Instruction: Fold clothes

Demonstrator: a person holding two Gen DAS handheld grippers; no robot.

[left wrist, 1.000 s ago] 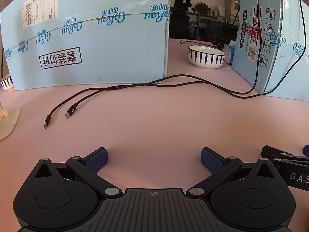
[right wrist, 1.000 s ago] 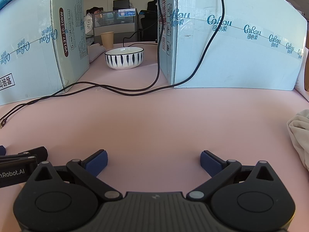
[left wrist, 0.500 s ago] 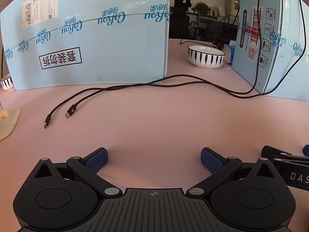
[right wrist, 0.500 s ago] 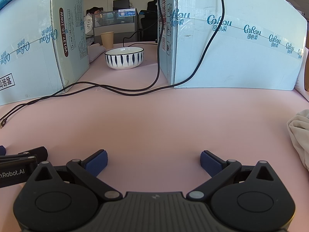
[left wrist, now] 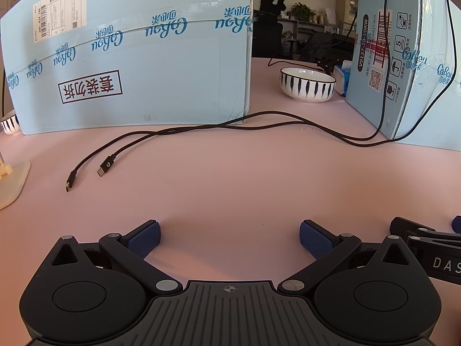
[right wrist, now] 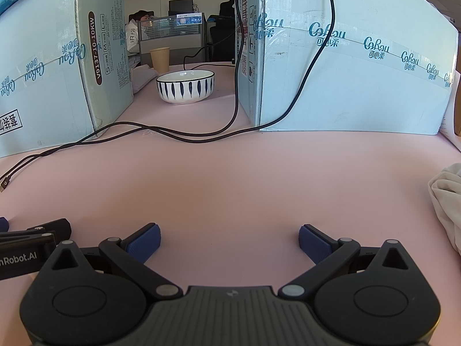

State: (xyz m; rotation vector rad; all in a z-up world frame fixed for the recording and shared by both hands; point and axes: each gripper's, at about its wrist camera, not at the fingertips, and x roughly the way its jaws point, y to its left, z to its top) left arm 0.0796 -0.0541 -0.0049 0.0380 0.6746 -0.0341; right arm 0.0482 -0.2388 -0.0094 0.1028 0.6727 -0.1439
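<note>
A crumpled white cloth (right wrist: 446, 201) is seen on the pink table (right wrist: 230, 178), off to the right of the right tongs (right wrist: 228, 239). Both tongs are spread wide and nothing is held (the left tongs (left wrist: 229, 238) sit just beside the right ones). Two black cables (left wrist: 121, 150) and a striped bowl (left wrist: 307, 85) are seen farther ahead.

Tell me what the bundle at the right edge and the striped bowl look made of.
The bundle looks like soft off-white woven fabric, matte, with limp creases. The striped bowl looks like glazed ceramic: glossy white with dark painted strokes, though it could be melamine.
</note>
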